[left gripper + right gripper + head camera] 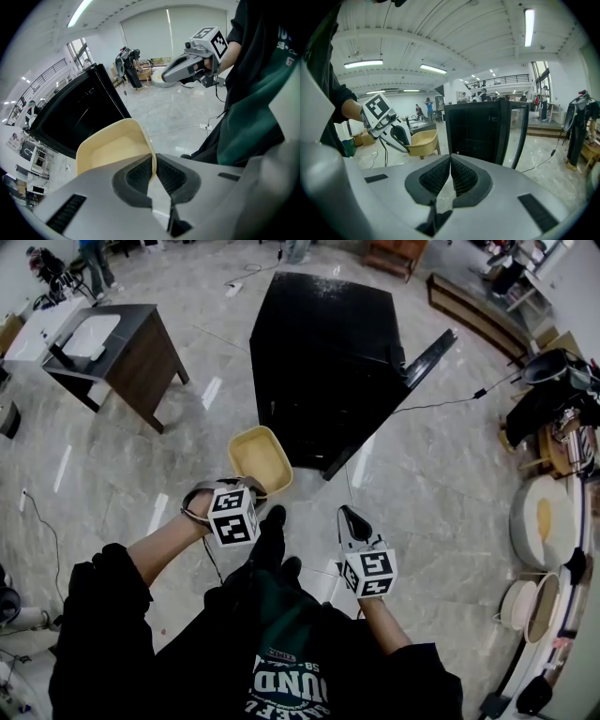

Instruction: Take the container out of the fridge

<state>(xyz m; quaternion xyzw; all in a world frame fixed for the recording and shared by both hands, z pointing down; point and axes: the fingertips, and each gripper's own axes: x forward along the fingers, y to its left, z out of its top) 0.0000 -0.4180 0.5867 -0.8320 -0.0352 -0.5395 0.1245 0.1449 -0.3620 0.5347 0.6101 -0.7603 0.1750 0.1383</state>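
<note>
A pale yellow plastic container (260, 457) hangs in the air in front of the black fridge (328, 362). My left gripper (246, 491) is shut on its near rim; in the left gripper view the rim (153, 161) is pinched between the pads. From the right gripper view the container (423, 142) shows left of the fridge (480, 131), held by the left gripper (408, 144). The fridge door (427, 360) stands open to the right. My right gripper (347, 518) is shut on nothing, held lower and to the right, apart from the container.
A dark wooden table (117, 348) with a white tray stands at the left. A cable (441, 401) runs across the marble floor right of the fridge. Round trays and bowls (544, 521) line the right edge. A person stands far back at the left (96, 263).
</note>
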